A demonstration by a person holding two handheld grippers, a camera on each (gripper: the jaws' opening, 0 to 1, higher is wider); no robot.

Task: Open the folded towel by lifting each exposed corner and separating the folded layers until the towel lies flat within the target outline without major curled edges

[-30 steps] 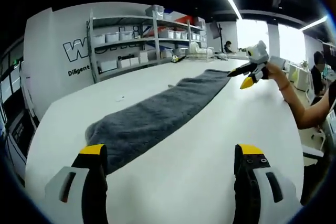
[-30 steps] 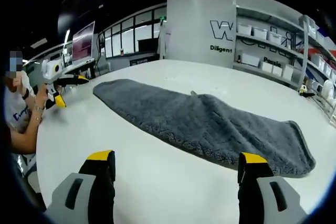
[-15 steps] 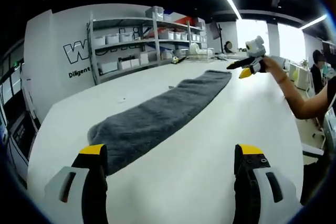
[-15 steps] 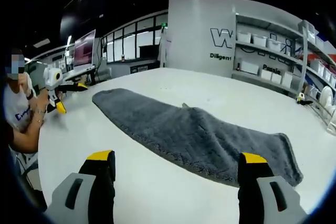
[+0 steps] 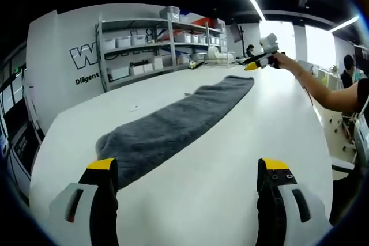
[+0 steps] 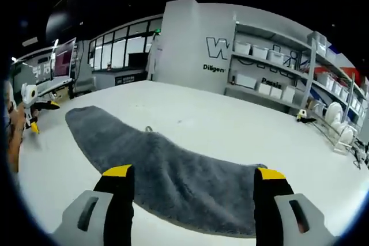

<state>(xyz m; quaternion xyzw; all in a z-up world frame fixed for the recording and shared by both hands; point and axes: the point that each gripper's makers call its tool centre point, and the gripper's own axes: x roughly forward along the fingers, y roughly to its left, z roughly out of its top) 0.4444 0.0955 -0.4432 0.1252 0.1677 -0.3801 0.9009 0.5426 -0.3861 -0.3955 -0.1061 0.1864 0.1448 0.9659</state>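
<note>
The left claw point(image 5: 187, 185) has its jaws spread wide, holding nothing. The right claw point(image 6: 193, 197) is likewise wide apart. In the left gripper view the right claw point(image 5: 258, 60) is held out on an outstretched arm point(image 5: 323, 90).

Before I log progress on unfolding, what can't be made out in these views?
- Target outline: none can be made out on the white table in either view.
- Towel near edge, right gripper view: partly behind the right gripper.
- Towel's fold layers: pile too blurred in the left gripper view.
- Shelf bins: too small to read.

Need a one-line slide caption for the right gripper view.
Right gripper hovers, jaws open, over one end of the folded gray towel on a white table.
</note>
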